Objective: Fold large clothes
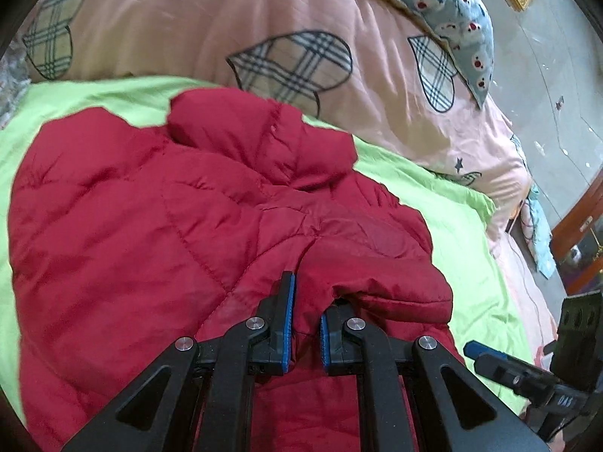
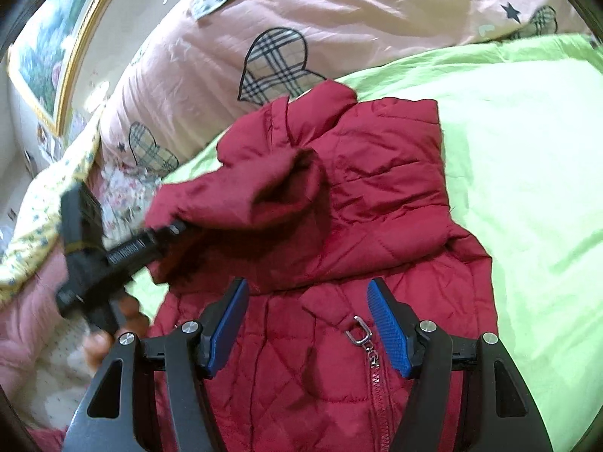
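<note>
A red quilted jacket [image 1: 158, 226] lies on a lime green sheet [image 1: 452, 218]. My left gripper [image 1: 307, 301] is shut on the jacket's sleeve end [image 1: 377, 263], with red fabric pinched between the blue pads. In the right wrist view the left gripper [image 2: 177, 228] holds that sleeve [image 2: 245, 196] lifted over the jacket body [image 2: 377, 196]. My right gripper [image 2: 307, 290] is open and empty just above the jacket's front, near the zipper pull [image 2: 360, 333]. The right gripper's tip [image 1: 490, 354] shows at the lower right of the left wrist view.
A pink quilt with plaid hearts [image 1: 294, 64] lies bunched behind the jacket. A blue patterned pillow [image 1: 452, 11] is at the back. A gold-framed picture [image 2: 56, 49] hangs on the wall. Floral bedding [image 2: 45, 203] lies to the left. Wooden furniture [image 1: 576, 226] stands beside the bed.
</note>
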A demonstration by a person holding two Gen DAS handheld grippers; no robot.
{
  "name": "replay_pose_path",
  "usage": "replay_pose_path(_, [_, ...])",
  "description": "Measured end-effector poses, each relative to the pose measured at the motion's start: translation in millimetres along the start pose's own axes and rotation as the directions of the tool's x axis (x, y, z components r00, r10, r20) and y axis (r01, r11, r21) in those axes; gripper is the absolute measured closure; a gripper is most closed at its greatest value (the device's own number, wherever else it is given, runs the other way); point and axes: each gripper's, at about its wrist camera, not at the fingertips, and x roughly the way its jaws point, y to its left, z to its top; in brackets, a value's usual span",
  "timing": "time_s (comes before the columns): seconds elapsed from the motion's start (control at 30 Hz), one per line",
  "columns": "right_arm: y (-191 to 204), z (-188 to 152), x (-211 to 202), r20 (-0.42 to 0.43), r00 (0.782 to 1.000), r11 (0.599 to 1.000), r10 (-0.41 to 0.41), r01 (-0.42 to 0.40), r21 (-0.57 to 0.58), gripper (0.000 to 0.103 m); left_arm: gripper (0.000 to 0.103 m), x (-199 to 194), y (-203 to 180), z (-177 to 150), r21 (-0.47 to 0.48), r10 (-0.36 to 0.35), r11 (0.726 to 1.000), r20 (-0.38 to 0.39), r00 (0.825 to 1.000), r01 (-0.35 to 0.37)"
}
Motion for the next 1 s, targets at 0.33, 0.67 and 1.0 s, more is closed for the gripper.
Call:
replay_pose_path(0.33, [-33, 31, 28, 0.011, 0.970, 0.940, 0.244, -0.240, 0.241, 0.026, 0.094, 27, -1, -2, -0.054, -0.035, 0.998, -0.036, 0.999, 0.033])
replay_pose_path(0.67, [-40, 46, 84, -0.025, 0.945, 0.881, 0.326, -0.293, 0.372, 0.088, 0.088, 25, -2, -7, -0.011, 0.000, 1.000, -0.051, 0.999, 0.000])
replay_pose_path(1.0, [-25, 56, 66, 0.020, 0.975, 0.945, 0.223, -0.221, 0.241, 0.096, 0.038, 15, -3, -14, 0.045, 0.018, 0.999, -0.126, 0.992, -0.012])
